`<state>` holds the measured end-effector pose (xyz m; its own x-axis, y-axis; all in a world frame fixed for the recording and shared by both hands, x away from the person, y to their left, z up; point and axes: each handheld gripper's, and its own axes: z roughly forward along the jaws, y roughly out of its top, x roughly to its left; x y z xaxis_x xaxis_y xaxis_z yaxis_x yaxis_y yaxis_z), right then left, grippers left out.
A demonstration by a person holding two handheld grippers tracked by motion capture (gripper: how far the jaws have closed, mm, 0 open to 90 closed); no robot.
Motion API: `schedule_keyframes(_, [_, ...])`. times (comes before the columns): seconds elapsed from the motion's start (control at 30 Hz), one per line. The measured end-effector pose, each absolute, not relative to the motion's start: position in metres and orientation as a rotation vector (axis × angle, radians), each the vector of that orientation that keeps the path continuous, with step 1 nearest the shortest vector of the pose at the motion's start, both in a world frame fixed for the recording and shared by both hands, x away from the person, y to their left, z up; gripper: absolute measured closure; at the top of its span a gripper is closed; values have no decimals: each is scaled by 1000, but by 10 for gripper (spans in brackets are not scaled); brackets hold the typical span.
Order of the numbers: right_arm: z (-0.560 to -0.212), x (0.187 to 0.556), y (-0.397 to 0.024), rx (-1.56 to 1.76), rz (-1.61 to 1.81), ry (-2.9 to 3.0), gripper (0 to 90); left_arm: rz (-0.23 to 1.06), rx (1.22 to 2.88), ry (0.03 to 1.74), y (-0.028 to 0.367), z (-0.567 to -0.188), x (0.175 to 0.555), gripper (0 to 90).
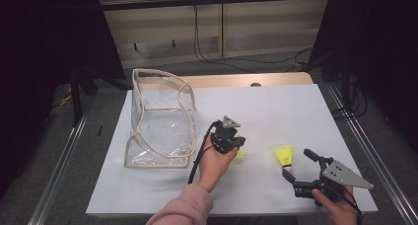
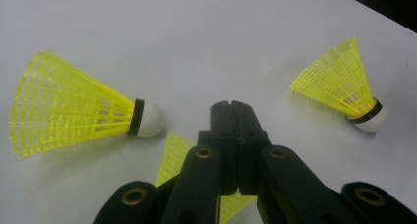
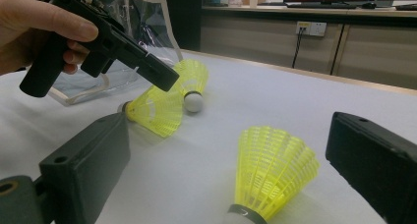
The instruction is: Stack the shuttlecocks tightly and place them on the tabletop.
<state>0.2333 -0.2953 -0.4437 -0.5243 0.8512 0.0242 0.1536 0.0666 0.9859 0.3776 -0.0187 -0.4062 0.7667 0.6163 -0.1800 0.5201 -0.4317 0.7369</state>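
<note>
Three yellow plastic-skirted shuttlecocks with white cork noses are in play on the white table sheet (image 1: pixel 276 111). The left gripper (image 2: pixel 231 106) has its jaws clenched on the skirt edge of one shuttlecock (image 3: pixel 155 111), pinched and lifted a touch, nose pointing toward nine o'clock in the right gripper view. A second shuttlecock (image 2: pixel 78 111) lies on its side just beside it, at ten o'clock from the jaw tips in the left gripper view. The third shuttlecock (image 1: pixel 285 155) sits well apart, at two o'clock in that same view and near the right gripper (image 1: pixel 298 166) in the high view. The right gripper's jaws stand wide apart, released, bracketing that third shuttlecock (image 3: pixel 270 170) without touching it.

The clear plastic tote bag with beige trim (image 1: pixel 160 119) stands open at nine o'clock of the left hand (image 1: pixel 214 161), and looks like the destination. To do this well, I'd say: keep the pinch light, since the mesh skirt crushes easily. Lift straight up before swinging across, so the neighbouring shuttlecock isn't dragged. Clear the bag's floppy rim, and let go only once over the mouth.
</note>
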Motion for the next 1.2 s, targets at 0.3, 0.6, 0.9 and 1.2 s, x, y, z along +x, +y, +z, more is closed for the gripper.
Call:
schedule_keyframes(0.3, [-444,233,-295,1001,1504,1753,29,148,2141,843,-12,-406,378,893])
schedule_keyframes(0.6, [-444,233,-295,1000,1504,1754,29,150,2120,843,-9,-405,377,891])
schedule_keyframes(0.9, [-444,233,-295,1008,1501,1752,28,142,2090,827,-5,-400,369,890])
schedule_keyframes(1.2, [-444,233,-295,1006,1494,1757,28,110,2099,807,3,-395,359,889])
